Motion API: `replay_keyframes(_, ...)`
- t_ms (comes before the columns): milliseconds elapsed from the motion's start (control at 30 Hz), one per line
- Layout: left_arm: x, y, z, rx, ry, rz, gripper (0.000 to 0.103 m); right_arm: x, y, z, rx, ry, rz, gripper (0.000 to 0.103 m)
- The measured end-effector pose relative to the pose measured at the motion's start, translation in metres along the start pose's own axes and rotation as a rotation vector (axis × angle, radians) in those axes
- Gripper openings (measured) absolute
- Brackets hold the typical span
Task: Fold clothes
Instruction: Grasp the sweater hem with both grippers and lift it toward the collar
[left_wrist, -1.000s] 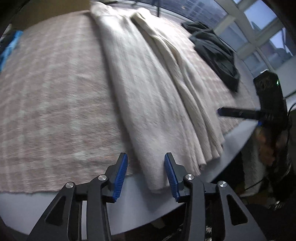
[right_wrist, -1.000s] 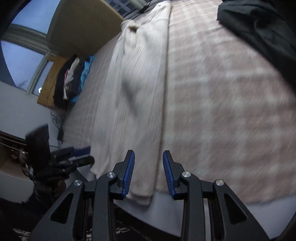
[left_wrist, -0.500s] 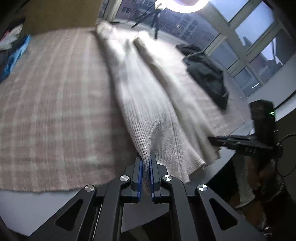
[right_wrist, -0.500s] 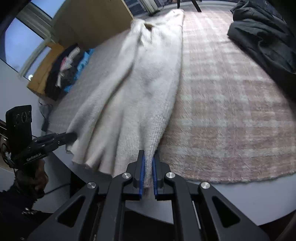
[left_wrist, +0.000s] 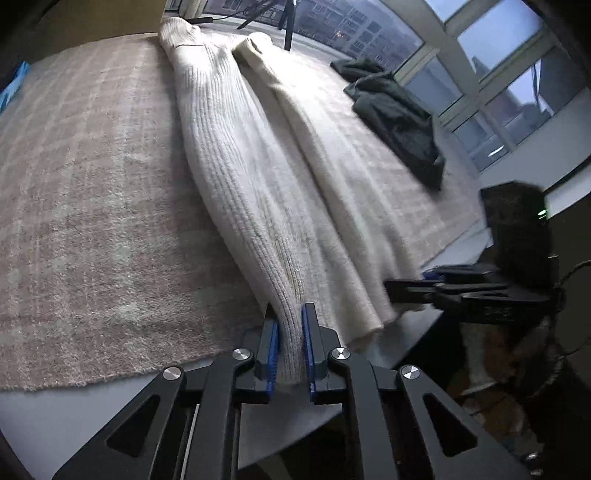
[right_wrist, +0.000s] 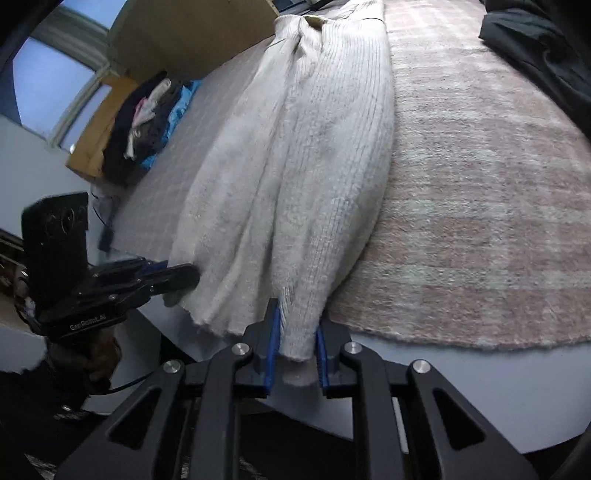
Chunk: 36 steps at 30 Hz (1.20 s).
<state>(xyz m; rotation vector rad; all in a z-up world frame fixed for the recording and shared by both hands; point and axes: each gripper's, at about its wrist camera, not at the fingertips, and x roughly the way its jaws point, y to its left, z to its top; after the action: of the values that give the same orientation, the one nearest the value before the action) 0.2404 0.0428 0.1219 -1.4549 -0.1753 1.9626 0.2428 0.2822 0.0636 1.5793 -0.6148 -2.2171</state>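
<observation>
Now my left gripper (left_wrist: 290, 347) and right gripper (right_wrist: 295, 349) each pinch the cream sweater's (left_wrist: 236, 155) hem; upper left, a cardboard box (right_wrist: 94, 147) holds clothes (right_wrist: 147, 122).

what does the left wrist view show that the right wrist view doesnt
Only the left wrist view shows the tall windows with buildings outside.

Only the right wrist view shows a pile of clothes at the table's far side.

Both show the cream sweater on the pink plaid blanket, a dark garment, and the left gripper and right gripper, each with jaws shut on the sweater's hem.

Cream ribbed sweater (left_wrist: 236, 155); pink plaid blanket (left_wrist: 92, 192).
</observation>
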Motion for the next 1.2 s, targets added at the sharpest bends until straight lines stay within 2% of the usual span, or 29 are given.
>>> replay_keyframes(200, -0.047, 0.005, 0.028, -0.003, -0.057, -0.094, 0.010, -0.036, 0.012, 0.030, 0.058, -0.074, 0.109, 0.010)
replay_keyframes(333, -0.074, 0.003, 0.066, 0.030, -0.118, -0.118, 0.010, -0.061, 0.021, 0.079, 0.077, -0.145, 0.166, 0.010)
replay_keyframes(433, -0.091, 0.009, 0.110, 0.033, -0.171, -0.130, 0.010, -0.080, 0.025, 0.126, 0.053, -0.193, 0.174, 0.010)
replay_keyframes(567, -0.081, 0.016, 0.184, 0.022, -0.219, -0.096, 0.010, -0.081, 0.015, 0.200, 0.079, -0.225, 0.186, 0.010)
replay_keyframes(700, -0.058, 0.047, 0.255, -0.081, -0.226, -0.089, 0.009, -0.066, -0.010, 0.270, 0.150, -0.233, 0.193, 0.010)
replay_keyframes(800, -0.037, 0.069, 0.293, -0.131, -0.207, -0.059, 0.009, -0.043, -0.034, 0.314, 0.204, -0.208, 0.195, 0.010)
replay_keyframes(933, -0.012, 0.096, 0.324, -0.168, -0.172, -0.030, 0.009, -0.009, -0.061, 0.355, 0.251, -0.168, 0.187, 0.010)
replay_keyframes(1200, 0.057, 0.147, 0.365, -0.234, -0.056, 0.027, 0.009, 0.056, -0.117, 0.399, 0.383, -0.077, 0.159, 0.010)
